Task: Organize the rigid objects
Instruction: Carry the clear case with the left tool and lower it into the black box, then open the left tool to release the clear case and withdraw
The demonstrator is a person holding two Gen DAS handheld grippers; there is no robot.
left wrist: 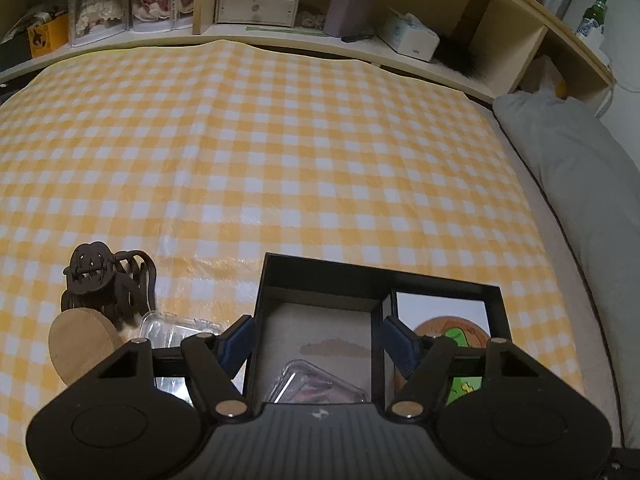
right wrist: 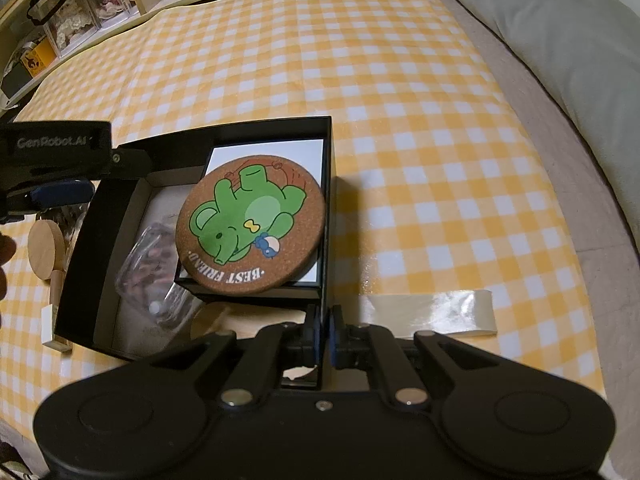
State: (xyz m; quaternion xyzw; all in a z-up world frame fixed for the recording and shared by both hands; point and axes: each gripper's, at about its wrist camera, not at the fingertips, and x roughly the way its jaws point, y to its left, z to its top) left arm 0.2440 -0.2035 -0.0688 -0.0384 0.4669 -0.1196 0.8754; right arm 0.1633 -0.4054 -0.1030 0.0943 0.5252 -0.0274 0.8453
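Pinching the near right wall of the black cardboard box with inner dividers [right wrist: 329, 216], my right claw [right wrist: 323, 330] has its blue-padded fingers drawn together on that thin edge. My left claw [left wrist: 316, 338] hangs over the box's left side with its fingers spread wide and nothing between them; one finger [left wrist: 238, 340] sits outside the left wall, the other [left wrist: 400, 338] over the divider, so the large left compartment lies in the gap.

The box rests on the yellow-and-white checked cloth [right wrist: 400, 100]. In its right compartment, the round cork coaster printed with a green bear and the words "BEST FRIEND" [right wrist: 250, 224] lies tilted, its left edge riding up over the divider, with a white card [right wrist: 312, 152] beneath it. In the left compartment a clear plastic case with dark contents [right wrist: 154, 268] lies slanted on the pale floor.

Outside the box, to its left, stands a dark brown slatted wooden figure [left wrist: 106, 284], just behind a round pale wooden disc [left wrist: 82, 346]. A second clear plastic case [left wrist: 178, 328] lies between the disc and the box wall, partly hidden by my left claw. A small pale wooden block [right wrist: 50, 328] lies beside the box's near left corner.

A strip of shiny clear tape [right wrist: 432, 314] sticks to the cloth right of my right claw. A grey pillow [right wrist: 568, 40] lies along the right edge, and wooden shelves [left wrist: 500, 12] run behind the cloth.
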